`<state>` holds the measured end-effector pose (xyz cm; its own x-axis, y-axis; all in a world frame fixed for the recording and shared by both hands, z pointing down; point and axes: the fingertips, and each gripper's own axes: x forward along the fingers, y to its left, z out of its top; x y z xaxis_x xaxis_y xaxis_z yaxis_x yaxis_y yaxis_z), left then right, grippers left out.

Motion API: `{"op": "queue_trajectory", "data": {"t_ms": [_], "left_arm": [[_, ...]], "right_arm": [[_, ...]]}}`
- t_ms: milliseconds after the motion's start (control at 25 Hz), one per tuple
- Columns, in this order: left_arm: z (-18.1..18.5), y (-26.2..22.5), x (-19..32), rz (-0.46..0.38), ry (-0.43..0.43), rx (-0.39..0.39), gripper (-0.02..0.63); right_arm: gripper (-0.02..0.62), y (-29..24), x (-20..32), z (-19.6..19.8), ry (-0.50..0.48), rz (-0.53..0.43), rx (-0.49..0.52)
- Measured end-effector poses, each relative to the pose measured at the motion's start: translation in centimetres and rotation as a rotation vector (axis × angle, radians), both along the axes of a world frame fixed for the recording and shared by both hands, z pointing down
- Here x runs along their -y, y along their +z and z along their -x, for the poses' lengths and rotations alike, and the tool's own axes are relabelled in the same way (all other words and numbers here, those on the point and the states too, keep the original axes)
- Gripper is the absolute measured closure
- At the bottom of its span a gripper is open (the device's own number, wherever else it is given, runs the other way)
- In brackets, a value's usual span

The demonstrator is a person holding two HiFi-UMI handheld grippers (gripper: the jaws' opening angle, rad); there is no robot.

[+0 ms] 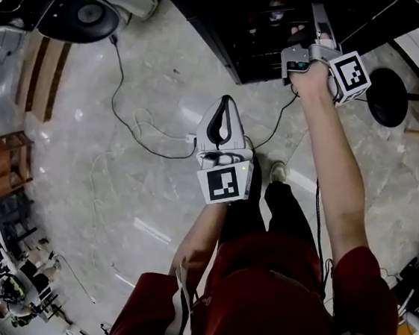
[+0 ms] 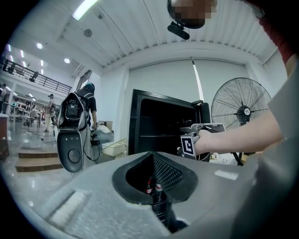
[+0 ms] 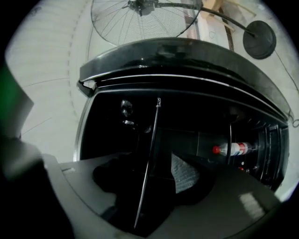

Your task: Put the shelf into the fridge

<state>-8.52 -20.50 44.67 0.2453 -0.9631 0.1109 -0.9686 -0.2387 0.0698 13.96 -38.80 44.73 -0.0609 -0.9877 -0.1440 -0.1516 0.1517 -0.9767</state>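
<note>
Where the right gripper is stretched forward on a nearly straight arm, a thin dark shelf with a silver edge is clamped edge-on between its jaws. The shelf's long axis is pointed straight ahead into the open black fridge. A red-capped clear bottle is seen inside, to the gripper's right. The left gripper is held back on a bent elbow, jaws closed together on nothing. Below both grippers, a polished grey stone floor is crossed by black cables. A large pedestal fan is seen beside the fridge.
</note>
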Motion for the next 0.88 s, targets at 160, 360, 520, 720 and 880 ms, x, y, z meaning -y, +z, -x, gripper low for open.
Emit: {"op": "queue_trajectory", "data": {"t_ms": [160, 360, 520, 720, 880], "left_arm": [[-0.6, -0.3, -0.3, -0.005, 0.004, -0.009, 0.600], [-1.0, -0.8, -0.8, -0.021, 0.012, 0.001, 0.600], [-0.7, -0.6, -0.7, -0.011, 0.005, 0.001, 0.600], [0.1, -0.8, -0.6, -0.018, -0.005, 0.009, 0.600], [0.7, -0.5, -0.4, -0.009, -0.009, 0.011, 0.600]], "right_arm": [[0.346, -0.5, -1.8, 0.7, -0.049, -0.027, -0.114], [0.341, -2.2, -3.7, 3.5, -0.140, -0.074, -0.419], [0.341, -2.6, -4.4, 5.0, -0.168, -0.094, -0.692], [0.341, -2.6, -4.9, 7.1, -0.166, -0.108, -1.088], [0.379, -2.5, -4.8, 8.3, -0.145, -0.129, -1.308]]}}
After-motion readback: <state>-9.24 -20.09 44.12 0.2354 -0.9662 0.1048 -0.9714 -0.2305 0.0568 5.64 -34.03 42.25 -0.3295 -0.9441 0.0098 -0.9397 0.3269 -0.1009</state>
